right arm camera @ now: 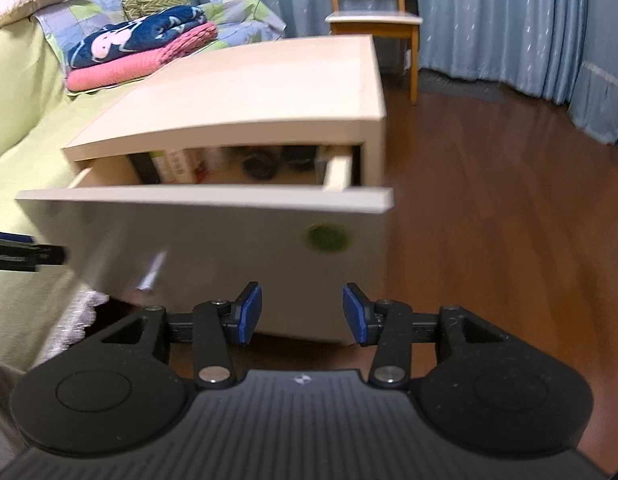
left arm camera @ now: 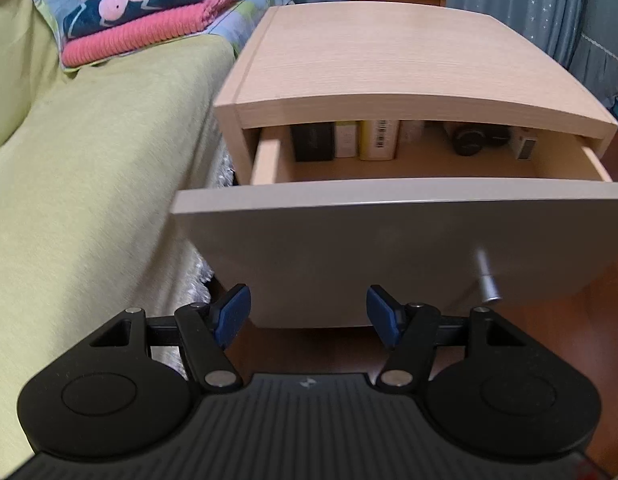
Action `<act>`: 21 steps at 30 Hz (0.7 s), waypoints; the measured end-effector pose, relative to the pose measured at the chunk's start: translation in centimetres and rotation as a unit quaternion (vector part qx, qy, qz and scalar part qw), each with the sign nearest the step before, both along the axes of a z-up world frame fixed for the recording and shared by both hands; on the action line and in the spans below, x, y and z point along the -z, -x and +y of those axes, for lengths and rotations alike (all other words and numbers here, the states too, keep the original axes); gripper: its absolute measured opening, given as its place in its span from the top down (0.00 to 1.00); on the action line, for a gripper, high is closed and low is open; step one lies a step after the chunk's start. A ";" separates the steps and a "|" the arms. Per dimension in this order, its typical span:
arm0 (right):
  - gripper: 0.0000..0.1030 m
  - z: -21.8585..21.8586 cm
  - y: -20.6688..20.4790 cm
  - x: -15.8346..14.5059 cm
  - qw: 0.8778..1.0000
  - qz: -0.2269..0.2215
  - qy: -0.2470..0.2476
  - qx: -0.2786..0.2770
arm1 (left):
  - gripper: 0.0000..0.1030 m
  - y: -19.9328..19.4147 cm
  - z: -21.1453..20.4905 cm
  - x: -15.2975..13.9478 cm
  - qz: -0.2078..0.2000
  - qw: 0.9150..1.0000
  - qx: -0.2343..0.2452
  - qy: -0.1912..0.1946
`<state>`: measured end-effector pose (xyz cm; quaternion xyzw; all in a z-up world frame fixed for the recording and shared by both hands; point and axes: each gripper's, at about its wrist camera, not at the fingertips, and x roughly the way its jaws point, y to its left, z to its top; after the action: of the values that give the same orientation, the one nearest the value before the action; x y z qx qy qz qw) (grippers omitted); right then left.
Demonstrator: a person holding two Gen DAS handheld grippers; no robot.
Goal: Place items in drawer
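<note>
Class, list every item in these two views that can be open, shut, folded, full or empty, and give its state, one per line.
drawer: pulled open, holding boxes and dark items at the back
left gripper: open, empty
right gripper: open, empty
blankets: folded, stacked on the bed
curtains: drawn shut
chair: seat unoccupied

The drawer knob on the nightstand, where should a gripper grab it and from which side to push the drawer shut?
Grip the metal drawer knob on its slim cylindrical stem, coming straight at the drawer front from the room side. The knob sticks out from the panel, so open fingers can probably close across it. Both the left gripper and right gripper are open and empty.
</note>
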<state>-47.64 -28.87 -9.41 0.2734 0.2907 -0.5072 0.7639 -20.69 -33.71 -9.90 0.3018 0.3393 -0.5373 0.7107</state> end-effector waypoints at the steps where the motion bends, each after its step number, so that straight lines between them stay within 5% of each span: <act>1: 0.55 0.1 -0.6 0.3 1.000 -0.005 -0.005 0.001 | 0.35 0.5 0.0 0.0 0.004 1.000 -0.002 0.002; 7: 0.50 0.5 -4.3 1.5 1.000 -0.028 0.004 0.000 | 0.35 2.4 -0.5 1.2 0.008 1.000 -0.001 0.007; 21: 0.52 -0.3 -7.1 2.6 0.999 0.005 0.040 0.013 | 0.34 2.2 -1.6 3.6 0.014 1.000 -0.019 0.016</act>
<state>-40.54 -29.22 -12.06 0.2440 0.2704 -0.5294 0.7662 -22.84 -35.30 -13.49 0.2765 0.3464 -0.5333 0.7205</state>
